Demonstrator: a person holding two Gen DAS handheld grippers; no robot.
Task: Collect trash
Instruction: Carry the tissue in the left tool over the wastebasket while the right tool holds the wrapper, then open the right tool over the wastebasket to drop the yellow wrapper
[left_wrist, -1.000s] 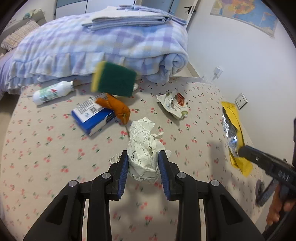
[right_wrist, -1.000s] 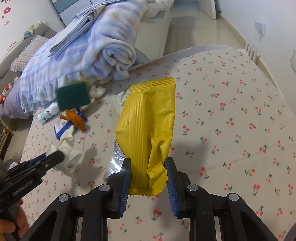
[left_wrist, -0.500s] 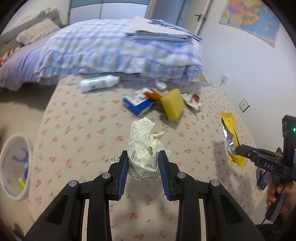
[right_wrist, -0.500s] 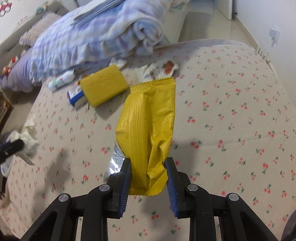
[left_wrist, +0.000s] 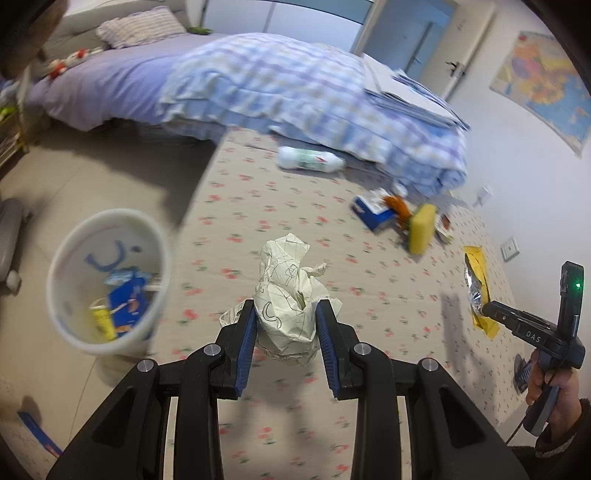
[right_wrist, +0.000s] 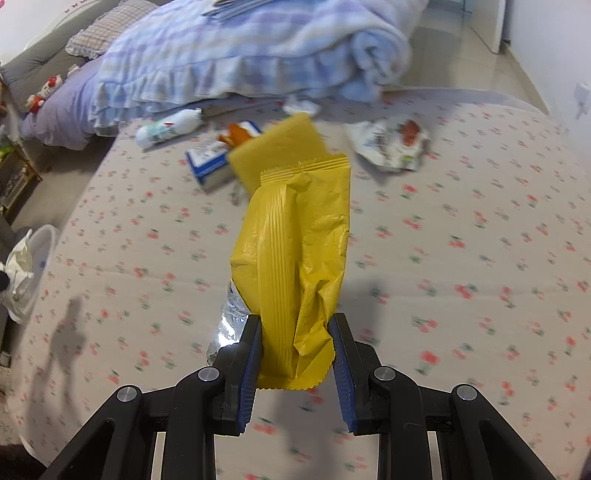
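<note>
My left gripper (left_wrist: 286, 321) is shut on a crumpled ball of cream paper (left_wrist: 286, 291), held over the cherry-print bed cover near its left edge. A white trash bin (left_wrist: 70, 273) with some scraps inside stands on the floor just to the left. My right gripper (right_wrist: 295, 332) is shut on a long yellow snack wrapper (right_wrist: 299, 258) with a silver lining, above the middle of the bed. The left wrist view shows that gripper (left_wrist: 491, 308) and the wrapper (left_wrist: 476, 269) at the right. The paper ball (right_wrist: 20, 273) and the bin (right_wrist: 44, 240) sit at the right wrist view's left edge.
On the bed lie a white bottle (left_wrist: 310, 160), a blue-and-white box (left_wrist: 373, 212), an orange scrap (left_wrist: 397, 205), a yellow sponge (left_wrist: 421, 229) and a torn white wrapper (right_wrist: 391, 146). A folded checked blanket (left_wrist: 314, 96) fills the far side. A wall borders the right.
Both grippers have swung left across the bed with their loads, and the bin has come into the left wrist view. The sponge, airborne before, has dropped beside the blue box.
</note>
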